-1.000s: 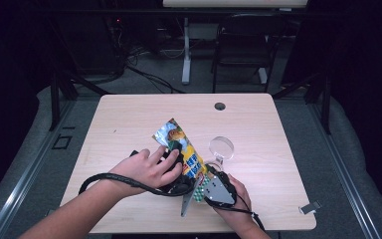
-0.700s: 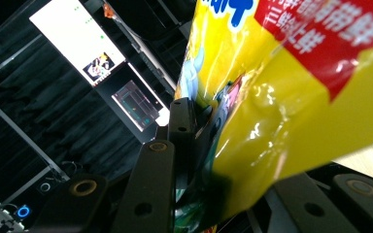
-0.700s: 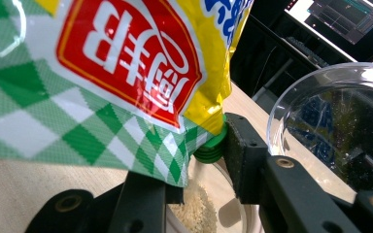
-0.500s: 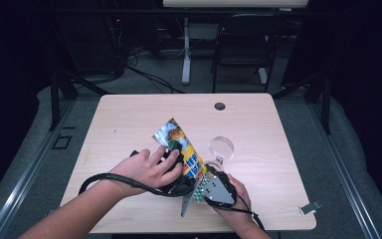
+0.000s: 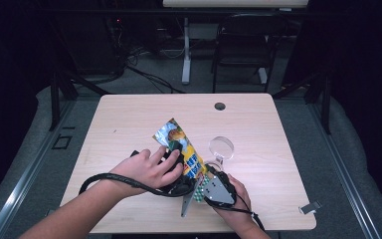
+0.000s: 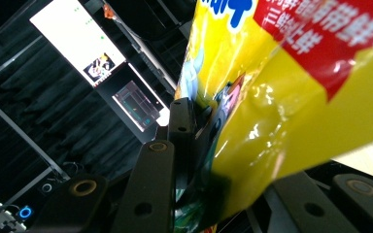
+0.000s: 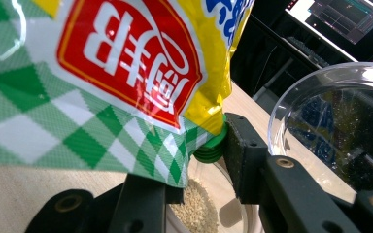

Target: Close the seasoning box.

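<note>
My left gripper (image 5: 179,158) and right gripper (image 5: 202,180) both clamped the snack bag (image 5: 181,147), its spout tipped over the glass bowl (image 7: 209,204) at five o'clock of the table (image 5: 129,124).

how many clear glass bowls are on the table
1: a clear glass bowl sits right of the snack bag, near the table's middle. The bag and hands could hide another.

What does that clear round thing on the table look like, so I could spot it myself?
Start at the pale wooden table and look near its front edge, right of the bright yellow snack bag. There stands a see-through glass bowl, with pale grains inside in the right gripper view. It is the only transparent thing there.
</note>
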The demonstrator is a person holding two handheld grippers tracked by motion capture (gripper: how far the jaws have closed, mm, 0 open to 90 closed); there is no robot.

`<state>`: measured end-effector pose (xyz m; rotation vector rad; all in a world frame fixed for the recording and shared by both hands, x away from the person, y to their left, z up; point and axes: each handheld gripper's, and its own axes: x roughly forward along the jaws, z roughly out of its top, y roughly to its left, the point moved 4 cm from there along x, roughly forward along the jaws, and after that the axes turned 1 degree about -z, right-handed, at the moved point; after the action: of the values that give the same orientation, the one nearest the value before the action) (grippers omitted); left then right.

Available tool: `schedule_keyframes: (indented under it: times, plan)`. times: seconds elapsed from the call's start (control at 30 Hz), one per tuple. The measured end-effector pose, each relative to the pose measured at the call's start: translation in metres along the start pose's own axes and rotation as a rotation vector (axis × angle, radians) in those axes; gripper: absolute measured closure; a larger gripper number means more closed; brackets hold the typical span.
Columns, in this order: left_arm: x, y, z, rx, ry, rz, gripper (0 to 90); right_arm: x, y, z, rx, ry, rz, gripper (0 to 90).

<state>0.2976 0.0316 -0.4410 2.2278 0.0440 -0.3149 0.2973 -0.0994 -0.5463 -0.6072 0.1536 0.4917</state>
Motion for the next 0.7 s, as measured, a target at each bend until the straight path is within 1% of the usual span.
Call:
schedule_keyframes:
  times: [0.23,0.7]
  plan:
    - [0.0005,-0.0003,0.0004,-0.006,-0.003,-0.001,79.1,0.0002,0.0000,-0.0002,-0.001,0.003,0.001,70.6]
    - [0.0008,-0.0007,0.0019,0.000,-0.003,-0.010,79.2,0.0009,0.0002,-0.0015,-0.001,0.011,0.000,70.5]
